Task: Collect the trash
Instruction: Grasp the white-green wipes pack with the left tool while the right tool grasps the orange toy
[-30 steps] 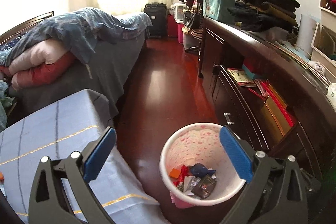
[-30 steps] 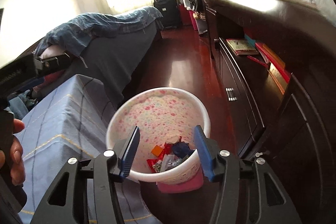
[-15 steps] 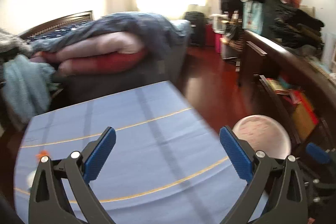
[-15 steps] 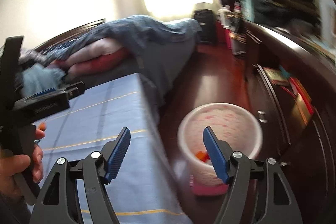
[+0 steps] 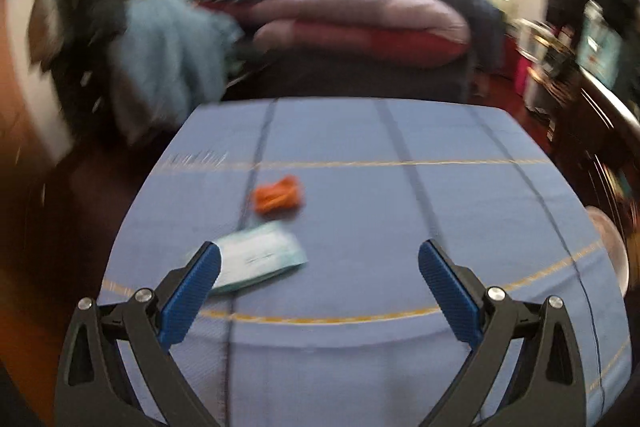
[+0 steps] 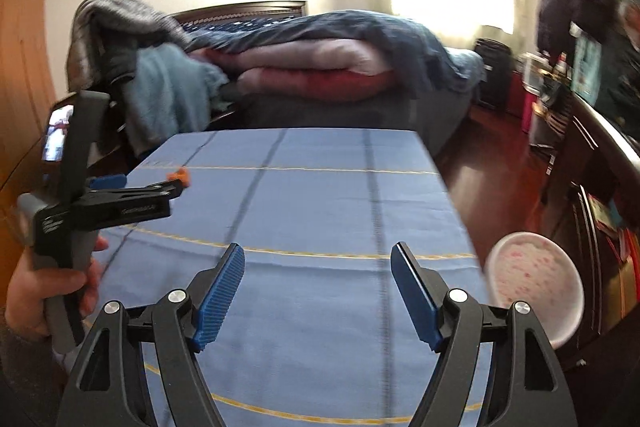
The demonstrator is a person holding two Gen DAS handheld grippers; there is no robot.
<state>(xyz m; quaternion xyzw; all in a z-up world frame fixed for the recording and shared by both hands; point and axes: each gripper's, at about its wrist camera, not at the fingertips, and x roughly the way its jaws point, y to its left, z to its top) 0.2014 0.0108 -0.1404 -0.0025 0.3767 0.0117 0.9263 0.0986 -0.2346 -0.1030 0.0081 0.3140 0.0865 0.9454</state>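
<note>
Left wrist view: left tongs (image 5: pixel 319 281) wide apart, nothing between them, aimed down at the blue-clothed bench (image 5: pixel 460 211). Two trash items lie left of centre in the frame: an orange crumpled scrap (image 5: pixel 278 194) and, nearer, a pale green packet (image 5: pixel 260 259) whose left end sits just beside the left pad. Image blurred, so finer detail unreadable. Judgement: the packet is the likelier target, since it lies closest.

Right wrist view: right tongs (image 6: pixel 316 293) opening, nothing between them, over bare cloth at lower centre. The spotted white bin (image 6: pixel 534 287) stands on the floor beside the bench, lower right of the frame, handy for drops. A hand (image 6: pixel 44 291) at lower left holds the left tool; the orange scrap (image 6: pixel 179 175) shows beyond its tip.
</note>
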